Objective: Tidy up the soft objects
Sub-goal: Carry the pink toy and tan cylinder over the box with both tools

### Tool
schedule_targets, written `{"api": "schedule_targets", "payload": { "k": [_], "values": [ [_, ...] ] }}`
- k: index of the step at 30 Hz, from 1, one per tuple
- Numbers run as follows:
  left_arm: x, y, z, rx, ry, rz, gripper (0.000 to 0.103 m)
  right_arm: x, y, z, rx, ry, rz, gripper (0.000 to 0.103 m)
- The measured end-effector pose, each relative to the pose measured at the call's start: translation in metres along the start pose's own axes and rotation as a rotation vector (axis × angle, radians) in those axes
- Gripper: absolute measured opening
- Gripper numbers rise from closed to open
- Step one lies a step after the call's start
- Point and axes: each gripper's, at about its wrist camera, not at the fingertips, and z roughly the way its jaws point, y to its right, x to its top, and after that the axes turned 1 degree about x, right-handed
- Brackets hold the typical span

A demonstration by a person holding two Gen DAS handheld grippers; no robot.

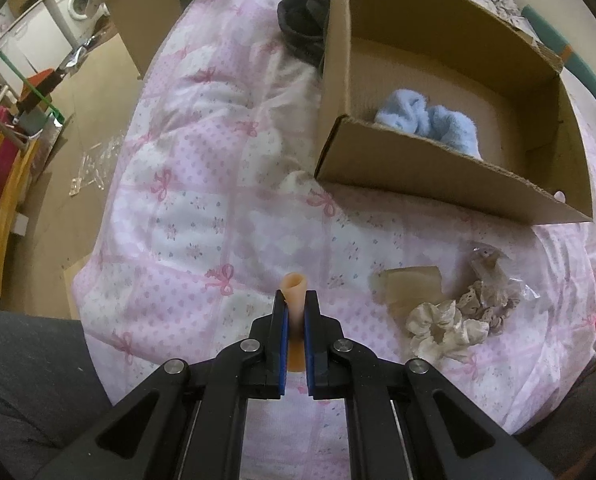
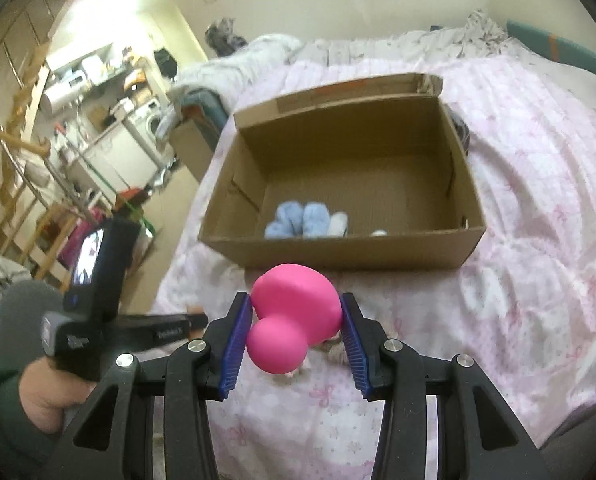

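Note:
My left gripper (image 1: 295,300) is shut on a small peach-coloured soft tube (image 1: 294,286) and holds it above the pink quilt. My right gripper (image 2: 295,308) is shut on a bright pink squishy toy (image 2: 293,312), in front of the open cardboard box (image 2: 338,250). The box (image 1: 438,184) holds a light blue fluffy cloth (image 1: 430,122), which also shows in the right wrist view (image 2: 298,220) beside small white items (image 2: 338,224). Cream and beige scrunchies (image 1: 446,328) and a tan translucent piece (image 1: 410,286) lie on the quilt right of my left gripper.
A dark garment (image 1: 304,24) lies behind the box's left side. The bed's quilt (image 1: 201,184) drops to a cardboard-covered floor (image 1: 85,120) on the left. The left hand-held gripper's handle (image 2: 93,320) shows at the lower left of the right wrist view.

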Motion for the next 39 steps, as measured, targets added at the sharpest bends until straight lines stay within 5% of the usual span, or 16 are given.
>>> {"api": "schedule_targets", "payload": {
  "k": [15, 24, 39],
  "values": [
    [0.005, 0.001, -0.023, -0.036, 0.078, -0.032, 0.006, 0.030, 0.020, -0.038, 0.128, 0.161, 0.141, 0.047],
    [0.014, -0.003, -0.070, -0.071, 0.249, -0.054, 0.006, 0.056, 0.036, -0.031, 0.125, 0.163, 0.142, 0.047],
    [0.077, 0.025, -0.092, -0.103, 0.301, 0.041, 0.006, 0.091, 0.055, -0.004, 0.082, 0.122, 0.094, 0.047]
  ]
}}
